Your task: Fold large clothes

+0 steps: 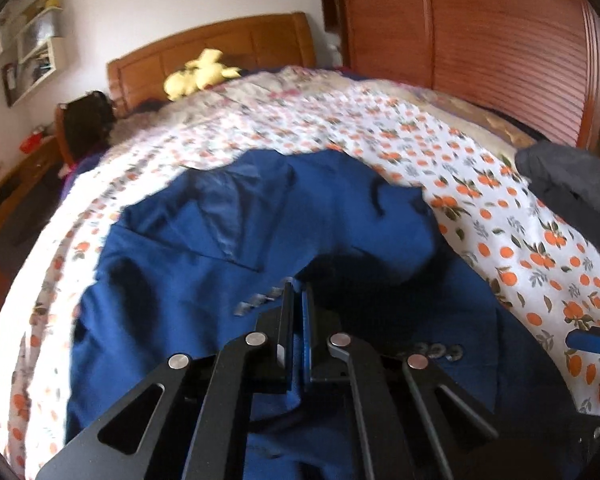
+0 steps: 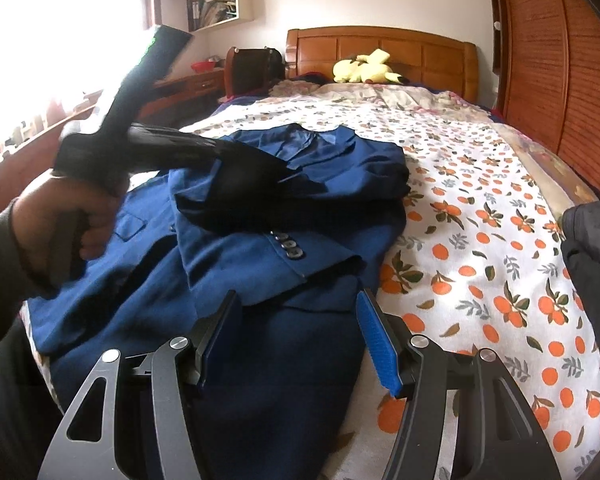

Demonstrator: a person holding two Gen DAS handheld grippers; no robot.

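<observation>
Blue cloth, a suit jacket (image 2: pixel 284 216), lies spread along the middle of the bed (image 2: pixel 480 216), on a white sheet printed with oranges, its collar toward the wooden headboard (image 2: pixel 380 46) and its hem at the foot edge. One sleeve (image 2: pixel 260 256) is folded across the body, with a row of dark cuff buttons (image 2: pixel 290 246) showing. The left gripper (image 1: pixel 298 300) hovers low over the jacket with its jaws pressed narrow together; in the left wrist view a thin fold of blue fabric appears pinched between them, though blur makes this uncertain. A hand (image 2: pixel 72 220) grips its handle. The right gripper (image 2: pixel 300 334) sits near the foot edge with its jaws standing wide, the jacket's hem beneath them, holding nothing. A yellow plush toy (image 2: pixel 364 68) rests against the headboard, and dark clothing (image 2: pixel 592 248) lies at the bed's right edge.
</observation>
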